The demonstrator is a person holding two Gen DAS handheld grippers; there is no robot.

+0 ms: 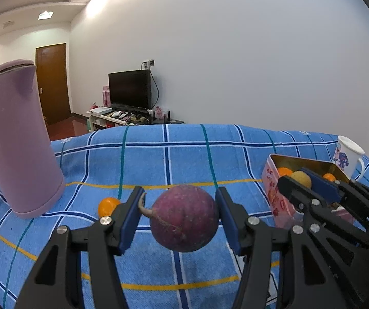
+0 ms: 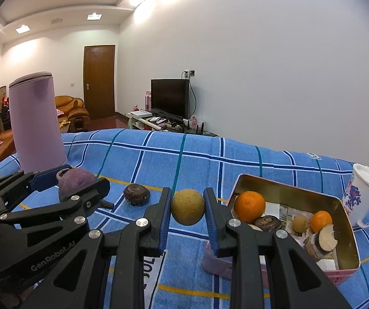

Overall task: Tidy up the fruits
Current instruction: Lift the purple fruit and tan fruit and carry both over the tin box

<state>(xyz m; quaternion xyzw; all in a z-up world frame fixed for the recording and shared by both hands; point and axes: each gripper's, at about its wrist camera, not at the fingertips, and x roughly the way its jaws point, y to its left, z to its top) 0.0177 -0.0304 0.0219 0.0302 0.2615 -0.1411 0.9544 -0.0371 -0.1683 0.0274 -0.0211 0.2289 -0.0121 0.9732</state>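
Left wrist view: the left gripper (image 1: 182, 215) pinches a round, dull purple fruit (image 1: 184, 217) with a curled stem, lifted off the blue checked cloth (image 1: 158, 159), left of the pink tin (image 1: 274, 193). A small orange (image 1: 108, 206) lies further left of the tin.

Right wrist view: the right gripper (image 2: 187, 207) clamps a rough yellow-brown ball fruit (image 2: 187, 207) just left of the tin (image 2: 287, 188), which holds oranges (image 2: 249, 206) and other pieces. A dark wrinkled fruit (image 2: 136, 194) lies on the cloth further left.

A round purple fruit (image 1: 184, 218) with a curled stem and a yellowish round fruit (image 2: 187, 207) are lifted above the cloth. The pink tin (image 2: 349, 234) holds two oranges (image 2: 249, 206) and smaller fruits.
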